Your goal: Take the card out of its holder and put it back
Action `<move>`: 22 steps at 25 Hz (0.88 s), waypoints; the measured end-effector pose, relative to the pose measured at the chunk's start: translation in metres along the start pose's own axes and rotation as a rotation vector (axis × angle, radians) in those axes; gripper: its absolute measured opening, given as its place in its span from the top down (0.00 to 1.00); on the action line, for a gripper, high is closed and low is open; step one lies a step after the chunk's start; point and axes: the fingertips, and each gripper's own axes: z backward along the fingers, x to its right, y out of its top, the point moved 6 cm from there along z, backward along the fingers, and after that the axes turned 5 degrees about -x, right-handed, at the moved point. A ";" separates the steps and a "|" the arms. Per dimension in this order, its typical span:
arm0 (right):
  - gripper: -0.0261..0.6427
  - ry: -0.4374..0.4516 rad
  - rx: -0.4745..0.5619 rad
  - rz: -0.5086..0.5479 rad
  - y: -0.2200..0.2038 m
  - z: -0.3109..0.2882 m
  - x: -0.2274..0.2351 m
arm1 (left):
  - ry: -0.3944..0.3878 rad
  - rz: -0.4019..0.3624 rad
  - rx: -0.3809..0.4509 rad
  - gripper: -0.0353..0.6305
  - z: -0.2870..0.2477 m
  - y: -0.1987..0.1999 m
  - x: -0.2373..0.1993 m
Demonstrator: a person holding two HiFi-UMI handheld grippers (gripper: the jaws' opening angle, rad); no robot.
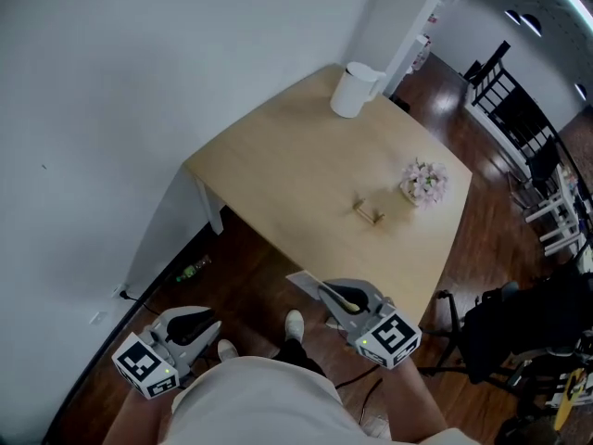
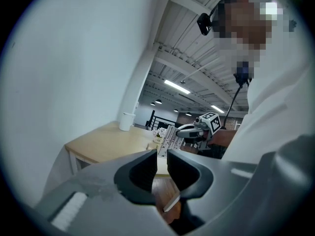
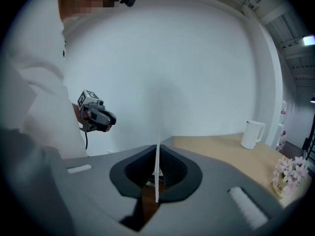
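The wall (image 1: 139, 82) on the left is flat, matte white. Low beside it, the left tongs (image 1: 199, 327) are smooth grey plastic with black curved pads and a marker cube at the back. Their own view shows the pads a narrow slit apart with nothing between them, over the dark plank floor (image 1: 250, 267).

To the right, the card (image 1: 304, 281) is a thin, stiff white sheet. It is out of its holder, held in the air near the desk's front edge, over the floor. The right tongs (image 1: 324, 293) are closed on it. In the right gripper view the card shows edge-on as a straight white line standing upright between the pressed black pads. In the left gripper view its face shows rows of fine dark print.

Further right and beyond, the desk (image 1: 278, 156) is a pale wood-grain slab with squared corners on white legs, one corner set against the wall. A white cylindrical jug (image 1: 355, 89) with a handle stands at its far corner. Near the middle lies the holder (image 1: 369, 213), a small, low, tan-and-brass bar, well apart from the card. Just right of it sits a round cluster of soft pink and white flowers (image 1: 424, 182) in a small pot. At the far right, past the desk, stand dark slatted chairs (image 1: 514, 109) on the glossy brown floor.
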 end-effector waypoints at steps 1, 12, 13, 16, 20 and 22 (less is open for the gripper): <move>0.93 0.004 -0.002 -0.004 0.002 0.001 -0.010 | -0.010 -0.002 -0.003 0.84 0.003 -0.002 0.000; 0.93 -0.021 -0.004 -0.031 -0.006 0.021 -0.017 | -0.068 -0.023 0.002 0.82 -0.011 -0.001 0.006; 0.93 -0.030 -0.007 -0.031 -0.008 0.024 -0.009 | -0.070 -0.023 0.004 0.81 -0.014 0.000 0.007; 0.93 -0.053 -0.009 -0.038 -0.012 0.033 0.020 | -0.068 -0.019 0.014 0.81 -0.027 0.005 0.010; 0.93 -0.077 -0.004 -0.040 -0.020 0.042 0.067 | -0.044 -0.008 0.022 0.81 -0.047 0.013 0.011; 0.93 -0.082 -0.005 -0.036 -0.023 0.046 0.091 | -0.033 -0.005 0.024 0.81 -0.059 0.018 0.012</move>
